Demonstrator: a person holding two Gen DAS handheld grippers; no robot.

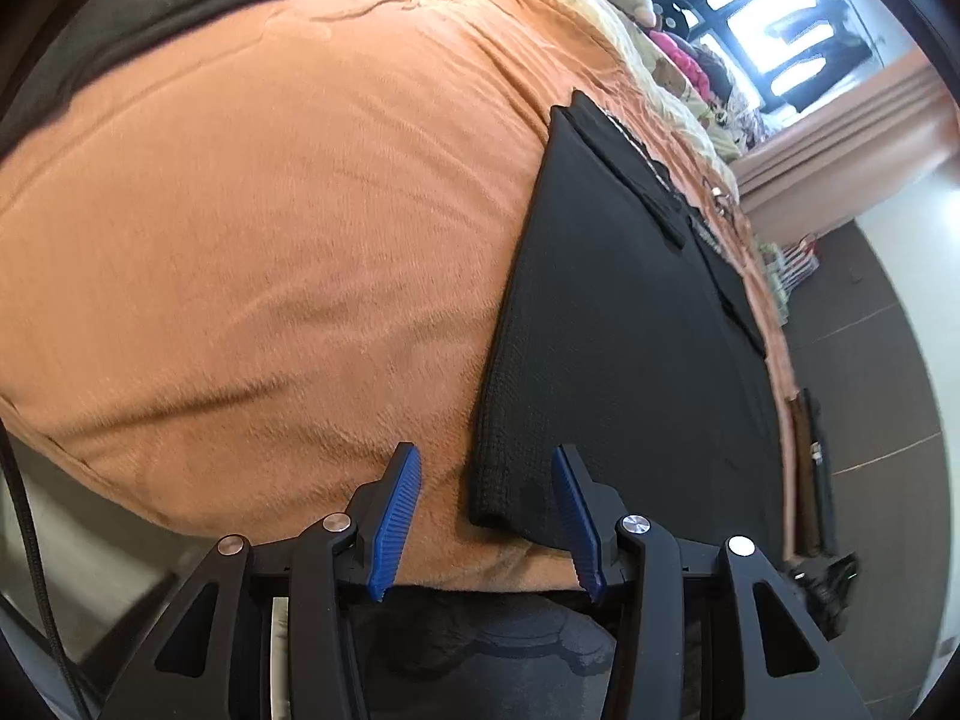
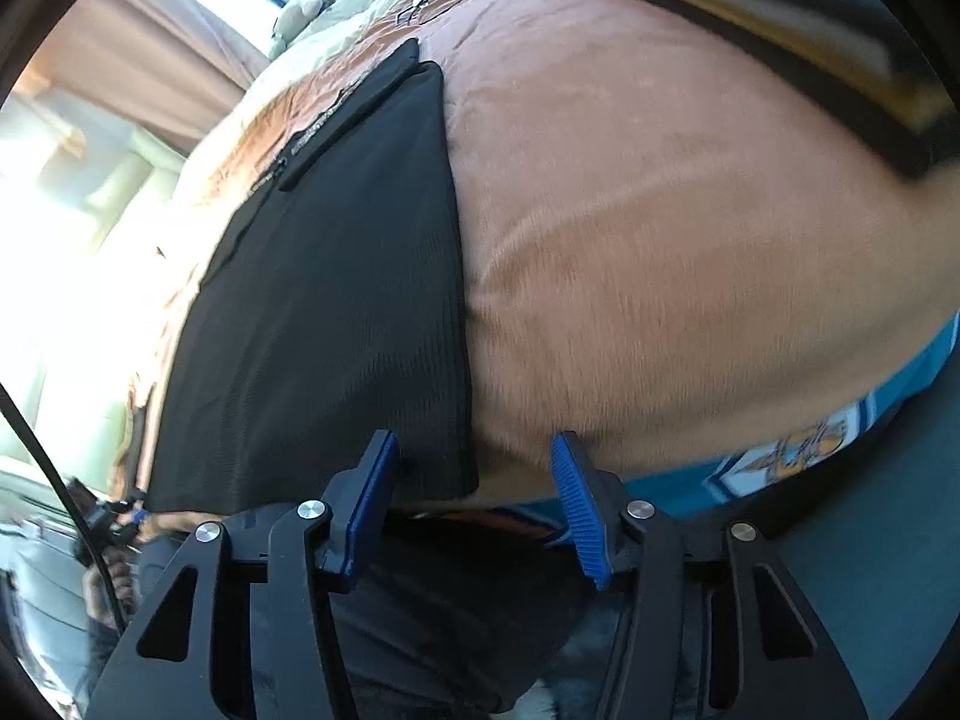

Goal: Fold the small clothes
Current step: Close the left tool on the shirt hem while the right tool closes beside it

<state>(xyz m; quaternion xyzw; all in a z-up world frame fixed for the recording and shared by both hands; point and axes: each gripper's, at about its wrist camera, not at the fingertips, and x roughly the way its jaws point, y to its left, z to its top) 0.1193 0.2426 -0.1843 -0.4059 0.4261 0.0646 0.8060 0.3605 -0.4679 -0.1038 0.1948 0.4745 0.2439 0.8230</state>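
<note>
Right now both pairs of fingers stand apart with nothing clamped, the left gripper (image 1: 486,516) and the right gripper (image 2: 474,501) each poised over a near corner of the black garment (image 1: 630,348), which lies flat on the orange blanket (image 1: 270,240) covering the bed. From the left side, one blue finger sits over the garment's near hem while the other is over bare blanket, so the corner falls between them; from the right side the same holds for the opposite near corner (image 2: 444,468). I cannot tell whether any finger actually touches the cloth. It looks like a light, soft knit with a ribbed weave, limp and easy to drag, apt to bunch or slip out of a shallow pinch. My guess is the best hold is right at those two near corners, biting through all layers, so the fold lifts evenly. The plush blanket may get nipped along with it. Around it: a heap of soft toys (image 1: 672,36) at the far end of the bed by the window, a dark cloth (image 1: 120,30) off in the far corner, and a teal printed garment (image 2: 798,450) beside the right gripper that could snag.
</note>
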